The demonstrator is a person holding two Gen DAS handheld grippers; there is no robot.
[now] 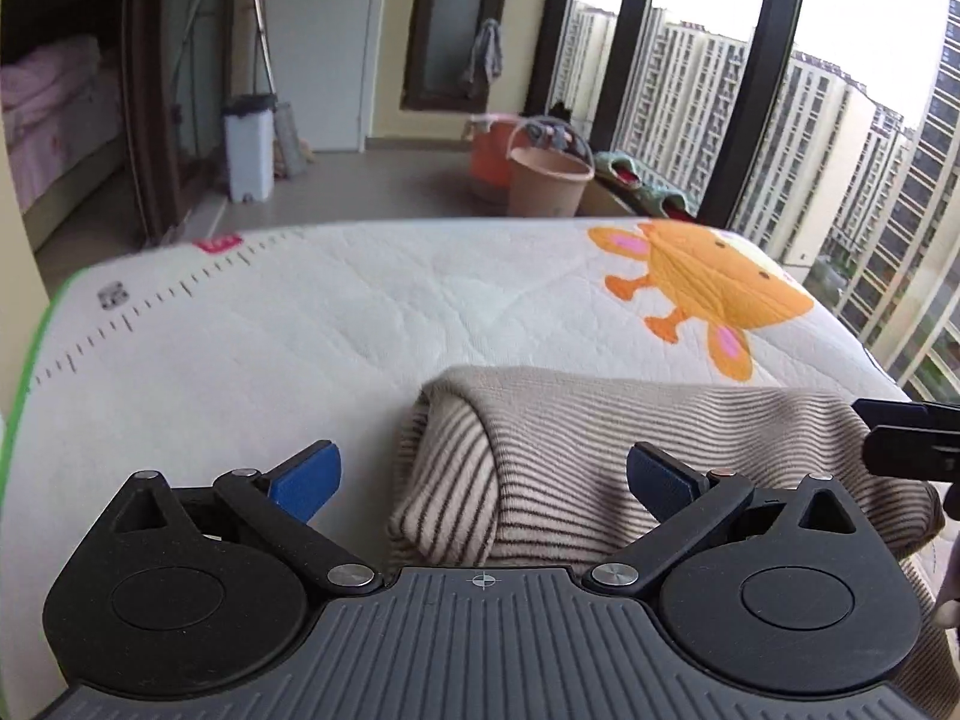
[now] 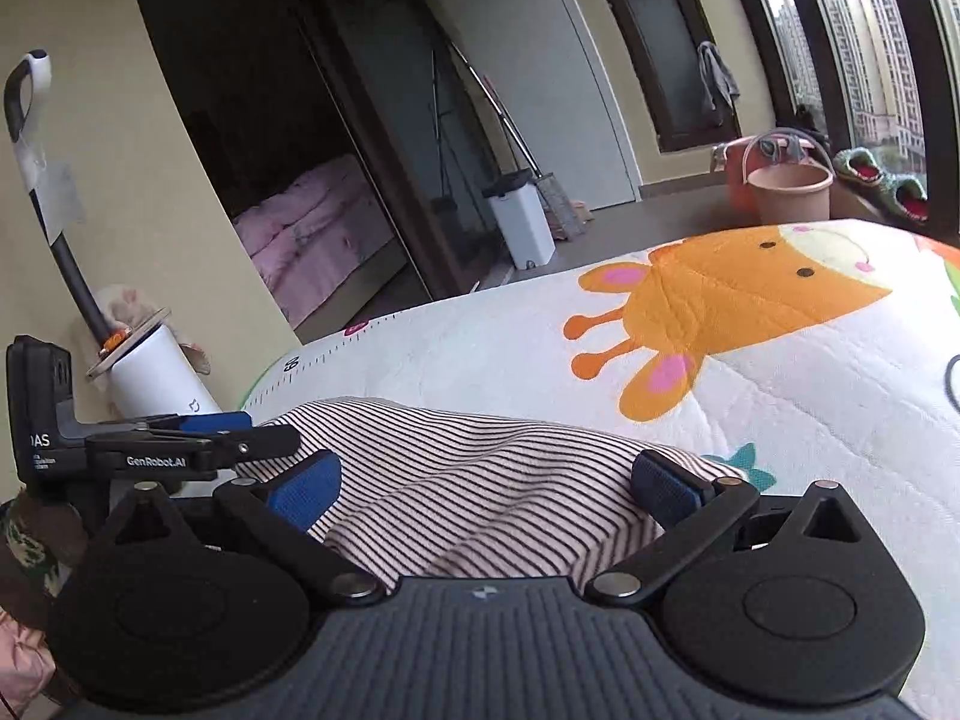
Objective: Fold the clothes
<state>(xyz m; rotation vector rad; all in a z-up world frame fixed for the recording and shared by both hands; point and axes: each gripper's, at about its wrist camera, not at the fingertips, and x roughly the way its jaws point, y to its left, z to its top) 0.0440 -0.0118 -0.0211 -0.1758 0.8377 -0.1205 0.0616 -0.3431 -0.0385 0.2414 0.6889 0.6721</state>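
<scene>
A beige garment with thin dark stripes (image 1: pixel 600 450) lies folded in a bundle on a white quilted mat (image 1: pixel 330 330) with an orange cartoon animal print. My left gripper (image 1: pixel 483 477) is open, just above the bundle's left end, with nothing between its blue pads (image 1: pixel 306 477). My right gripper (image 2: pixel 486 480) is open over the same garment (image 2: pixel 480 480), its pads on either side of the cloth without closing on it. The left gripper shows at the left of the right wrist view (image 2: pixel 180 444). Part of the right gripper shows at the right edge of the left wrist view (image 1: pixel 912 438).
Beyond the mat (image 2: pixel 510 348) stand a pink bucket (image 1: pixel 549 180), an orange tub (image 1: pixel 492 156) and a white bin (image 1: pixel 249 147). Tall windows run along the right. A vacuum in a white base (image 2: pixel 153 372) stands left of the mat. A pink bed (image 2: pixel 306 234) is behind a doorway.
</scene>
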